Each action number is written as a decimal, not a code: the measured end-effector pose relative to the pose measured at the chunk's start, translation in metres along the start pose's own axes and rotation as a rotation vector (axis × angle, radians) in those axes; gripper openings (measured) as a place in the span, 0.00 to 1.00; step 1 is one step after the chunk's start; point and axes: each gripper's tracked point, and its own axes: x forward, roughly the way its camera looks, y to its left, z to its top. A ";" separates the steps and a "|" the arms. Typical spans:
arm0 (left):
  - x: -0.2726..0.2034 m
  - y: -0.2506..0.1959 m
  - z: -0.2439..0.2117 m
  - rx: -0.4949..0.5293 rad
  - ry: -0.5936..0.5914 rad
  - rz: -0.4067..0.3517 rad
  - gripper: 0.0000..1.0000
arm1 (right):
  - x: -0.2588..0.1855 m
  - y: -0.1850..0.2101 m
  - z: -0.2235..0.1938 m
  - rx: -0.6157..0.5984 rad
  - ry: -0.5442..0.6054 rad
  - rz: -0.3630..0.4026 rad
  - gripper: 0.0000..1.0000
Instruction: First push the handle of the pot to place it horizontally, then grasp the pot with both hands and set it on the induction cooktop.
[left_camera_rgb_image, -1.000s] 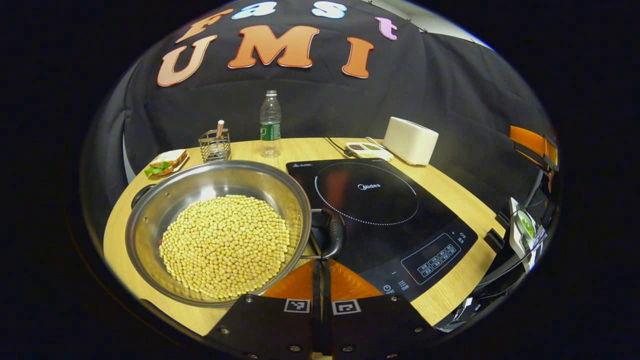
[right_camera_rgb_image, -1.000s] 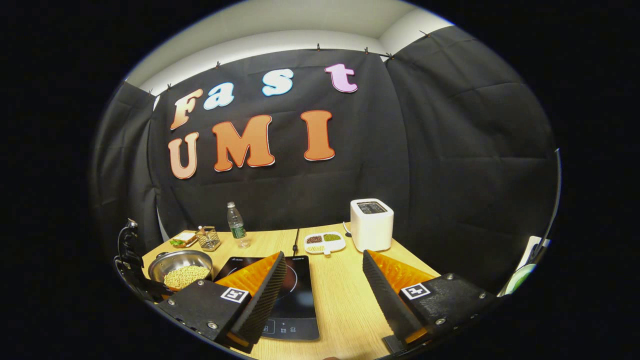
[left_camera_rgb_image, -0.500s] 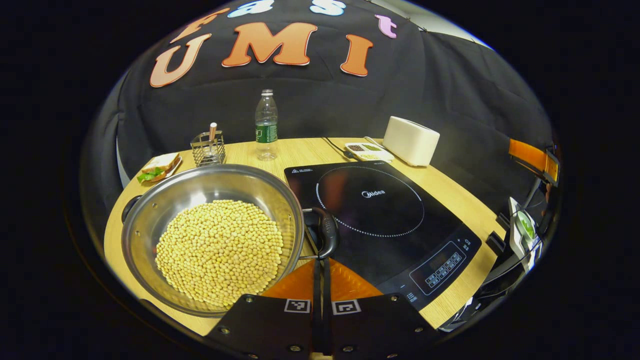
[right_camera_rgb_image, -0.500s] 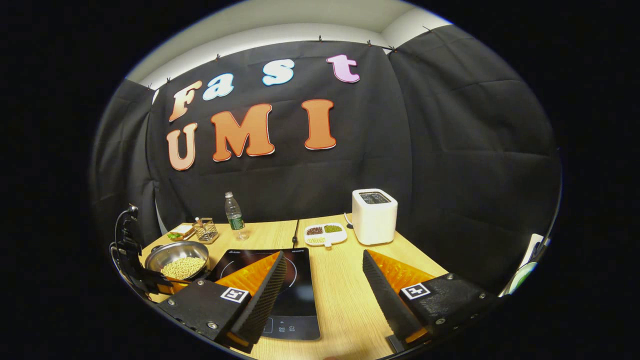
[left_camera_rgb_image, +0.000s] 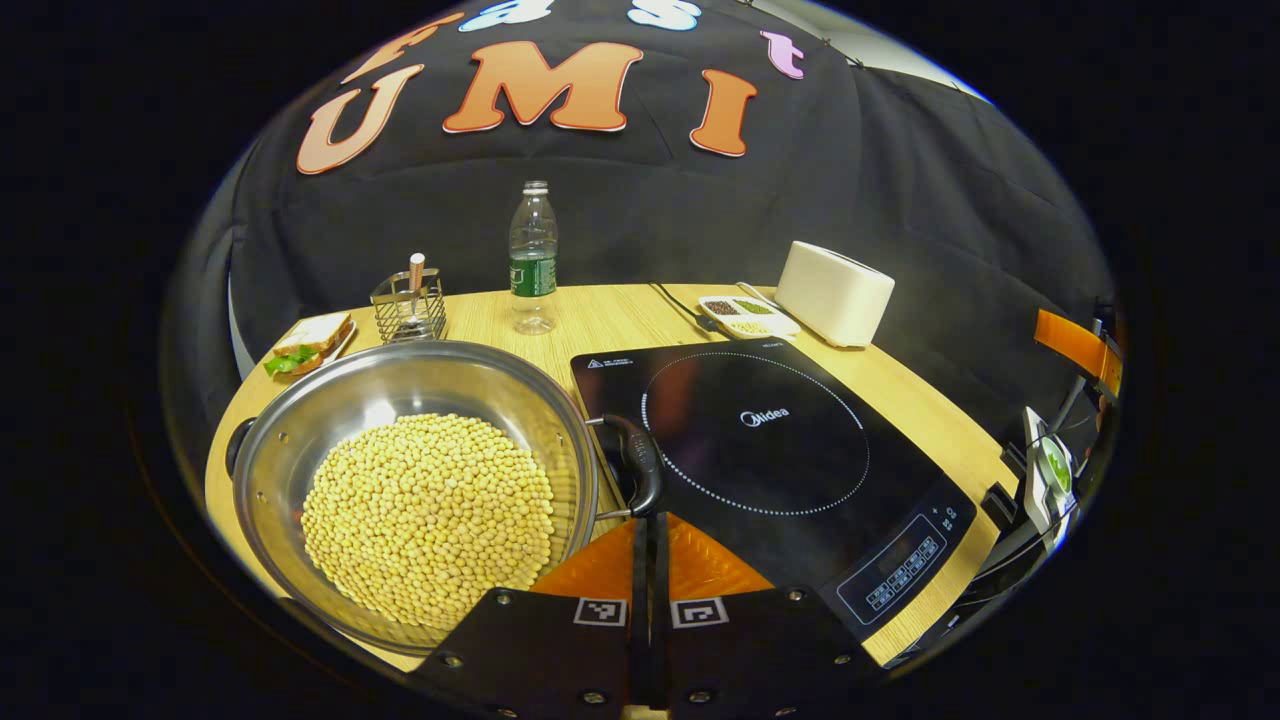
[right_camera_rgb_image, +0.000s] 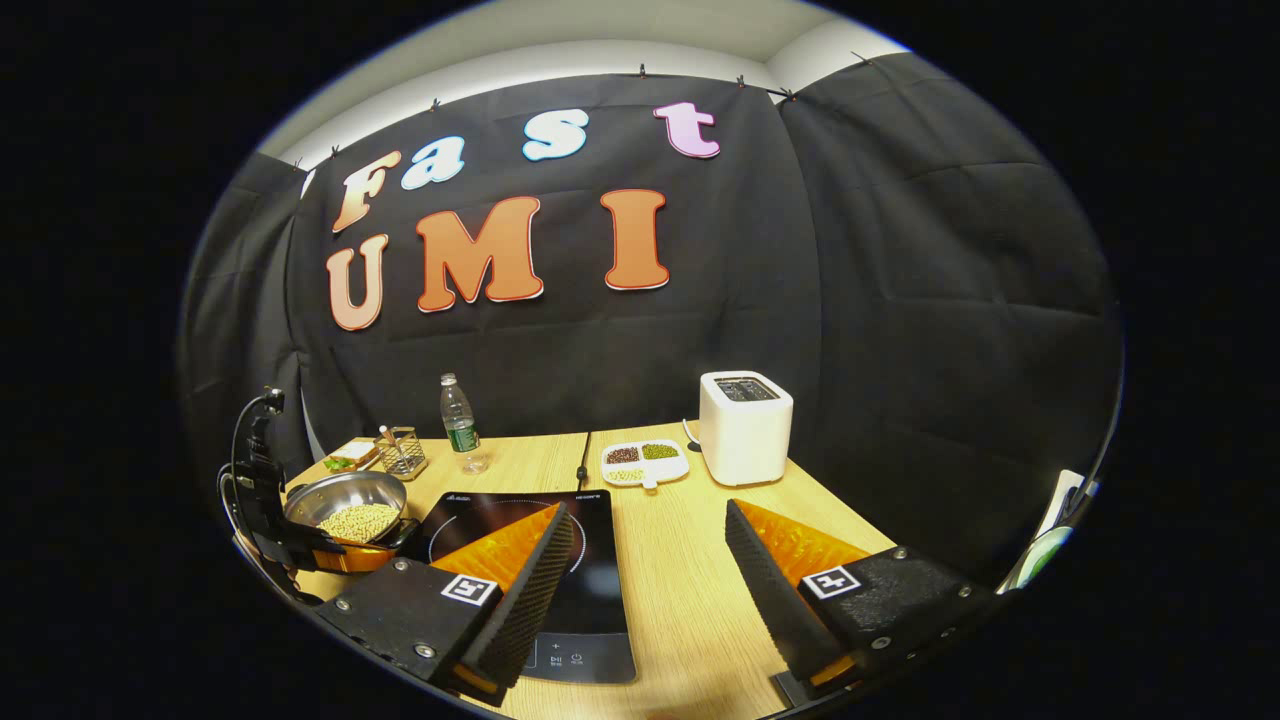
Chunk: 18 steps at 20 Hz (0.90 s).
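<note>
A steel pot (left_camera_rgb_image: 415, 480) heaped with yellow soybeans (left_camera_rgb_image: 428, 510) is sitting on a light wooden surface (left_camera_rgb_image: 610, 315), toward its left side. In the left gripper view, the pot's black handle (left_camera_rgb_image: 640, 475) is sticking out on the side facing a black induction cooktop (left_camera_rgb_image: 770, 450), its end lying over the cooktop's near edge. A second dark handle (left_camera_rgb_image: 238, 455) is showing at the pot's far left rim.

The left gripper (left_camera_rgb_image: 650, 530) is reaching in low, its two orange fingers pressed together with barely a slit between them and nothing caught in that slit. Its tips are sitting right at the base of the near handle; whether they are touching it is not clear. In the right gripper view, this same gripper is appearing as a dark shape at the far left, beside the pot (right_camera_rgb_image: 348, 502).

The right gripper (right_camera_rgb_image: 650, 545) is hanging above the surface with its fingers spread wide apart and gripping nothing. Its left finger (right_camera_rgb_image: 515, 580) is lying over the cooktop (right_camera_rgb_image: 590, 600), and the other is over bare wood.

Along the back edge are standing a clear water bottle (left_camera_rgb_image: 533, 258), a wire basket (left_camera_rgb_image: 410, 305), a plate with a sandwich (left_camera_rgb_image: 305, 342), a white divided dish (left_camera_rgb_image: 748, 313) and a white toaster (left_camera_rgb_image: 835, 292).
</note>
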 end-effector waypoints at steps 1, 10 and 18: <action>0.003 0.000 0.002 -0.003 -0.001 -0.001 0.01 | 0.002 0.001 -0.002 -0.002 0.004 0.000 0.95; -0.003 -0.002 0.026 0.055 -0.054 0.002 0.02 | 0.010 0.038 -0.007 -0.022 0.030 0.030 0.95; -0.083 0.096 0.064 0.130 -0.224 0.178 0.07 | 0.025 0.131 -0.011 -0.040 0.050 0.119 0.95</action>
